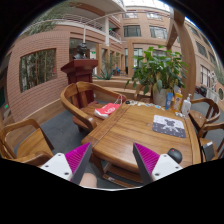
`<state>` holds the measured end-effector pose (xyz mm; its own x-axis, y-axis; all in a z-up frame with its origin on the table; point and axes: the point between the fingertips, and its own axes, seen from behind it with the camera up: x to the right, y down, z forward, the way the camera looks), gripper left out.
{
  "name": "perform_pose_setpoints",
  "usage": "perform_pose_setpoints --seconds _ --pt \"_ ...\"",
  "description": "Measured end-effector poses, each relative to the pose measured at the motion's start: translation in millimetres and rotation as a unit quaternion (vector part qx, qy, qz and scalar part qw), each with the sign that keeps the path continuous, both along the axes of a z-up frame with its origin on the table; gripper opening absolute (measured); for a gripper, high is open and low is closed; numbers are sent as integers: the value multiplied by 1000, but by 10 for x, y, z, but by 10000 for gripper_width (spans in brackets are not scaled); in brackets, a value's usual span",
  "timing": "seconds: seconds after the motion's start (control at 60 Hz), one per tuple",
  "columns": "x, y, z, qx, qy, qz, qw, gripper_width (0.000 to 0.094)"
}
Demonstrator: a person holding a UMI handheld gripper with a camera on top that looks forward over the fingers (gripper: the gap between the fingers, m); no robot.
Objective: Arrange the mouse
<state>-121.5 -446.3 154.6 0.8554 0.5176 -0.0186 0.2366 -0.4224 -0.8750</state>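
Observation:
My gripper is held in front of a wooden table, its two pink-padded fingers spread wide apart with nothing between them. A small black mouse lies at the table's near right corner, just beyond and to the right of my right finger. A mouse pad with a dark printed picture lies on the table farther back, beyond the mouse. The gripper is short of the table's near edge and touches nothing.
Wooden chairs stand at the left, behind the table and at the right. A red and white item lies on the table's far left. Bottles and a potted plant stand at the far end.

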Motion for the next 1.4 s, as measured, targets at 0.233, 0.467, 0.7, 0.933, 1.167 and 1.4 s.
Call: perform_pose_setpoints --seconds 0.233,0.467,0.7,0.933,1.167,1.4 --pt "665 135 -696 -54 -22 -56 997 850" --pt "1839 592 -1317 -78 -53 -165 982 848" --pt "2614 1311 -1476 -52 -66 -227 970 848" --pt "2722 1802 -1642 -55 -70 -217 972 842" --pt "2824 2190 -1674 -61 -38 -239 968 706" --pt "2902 2300 -1660 -41 -35 -280 959 393"
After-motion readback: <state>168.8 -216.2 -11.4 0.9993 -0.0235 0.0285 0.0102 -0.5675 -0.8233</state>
